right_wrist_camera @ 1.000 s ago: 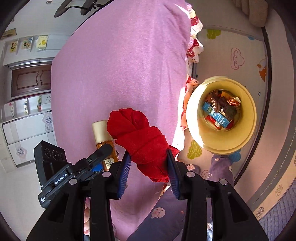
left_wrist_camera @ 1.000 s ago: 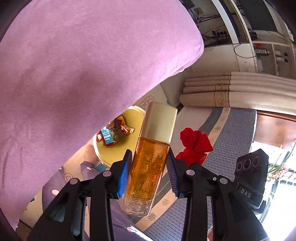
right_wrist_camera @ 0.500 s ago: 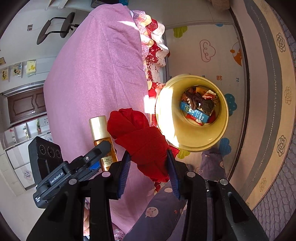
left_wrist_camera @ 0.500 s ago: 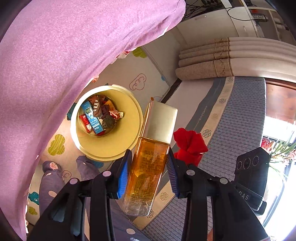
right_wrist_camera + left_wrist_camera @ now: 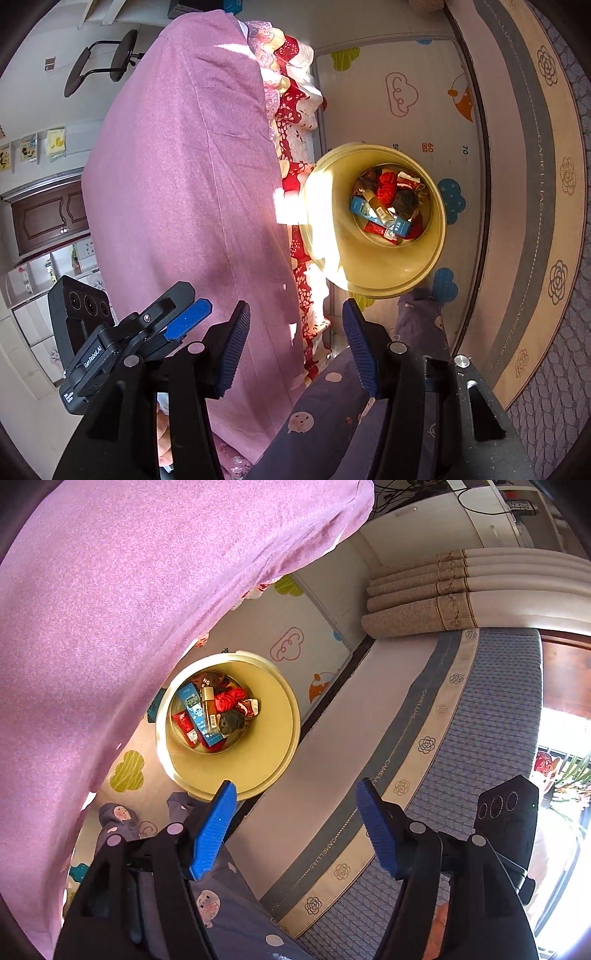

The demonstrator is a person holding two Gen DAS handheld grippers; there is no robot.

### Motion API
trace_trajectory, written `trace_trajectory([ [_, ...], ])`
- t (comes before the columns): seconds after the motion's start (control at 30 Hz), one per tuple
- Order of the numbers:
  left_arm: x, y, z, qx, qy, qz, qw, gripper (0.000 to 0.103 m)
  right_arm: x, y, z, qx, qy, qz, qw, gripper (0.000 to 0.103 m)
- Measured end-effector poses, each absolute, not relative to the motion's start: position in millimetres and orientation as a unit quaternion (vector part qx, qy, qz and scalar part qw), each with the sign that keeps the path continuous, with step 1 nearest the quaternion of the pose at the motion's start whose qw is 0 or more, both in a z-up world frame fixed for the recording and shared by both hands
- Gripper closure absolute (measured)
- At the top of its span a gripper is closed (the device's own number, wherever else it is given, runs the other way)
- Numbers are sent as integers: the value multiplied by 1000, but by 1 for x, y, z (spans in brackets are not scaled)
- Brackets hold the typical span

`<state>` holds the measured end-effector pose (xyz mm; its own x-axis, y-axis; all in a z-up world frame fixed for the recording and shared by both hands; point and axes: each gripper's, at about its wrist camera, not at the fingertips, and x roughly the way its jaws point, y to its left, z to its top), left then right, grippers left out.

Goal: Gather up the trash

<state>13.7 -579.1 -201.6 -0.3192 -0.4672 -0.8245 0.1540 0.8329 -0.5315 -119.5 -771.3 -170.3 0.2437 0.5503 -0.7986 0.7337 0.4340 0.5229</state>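
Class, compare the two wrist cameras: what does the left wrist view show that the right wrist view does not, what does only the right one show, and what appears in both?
Only the left wrist view shows the stack of rolled mats against the wall. Only the right wrist view shows the black office chair and the brown cabinet door. Both show the yellow bin with the amber bottle, red cloth and blue box inside, plus the pink blanket. The left gripper and right gripper are both opening, with nothing between their jaws.
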Motion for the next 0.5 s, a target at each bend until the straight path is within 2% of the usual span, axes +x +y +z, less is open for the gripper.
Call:
trace_trajectory([
  [0.3, 24, -563, -180, -106, 749, -281, 590, 35, -93, -756, -151, 503, 615, -66, 604, 51],
  [0.5, 41, -526, -164, -130, 734, -273, 608, 35, -67, -730, -135, 474, 627, -48, 616, 51],
])
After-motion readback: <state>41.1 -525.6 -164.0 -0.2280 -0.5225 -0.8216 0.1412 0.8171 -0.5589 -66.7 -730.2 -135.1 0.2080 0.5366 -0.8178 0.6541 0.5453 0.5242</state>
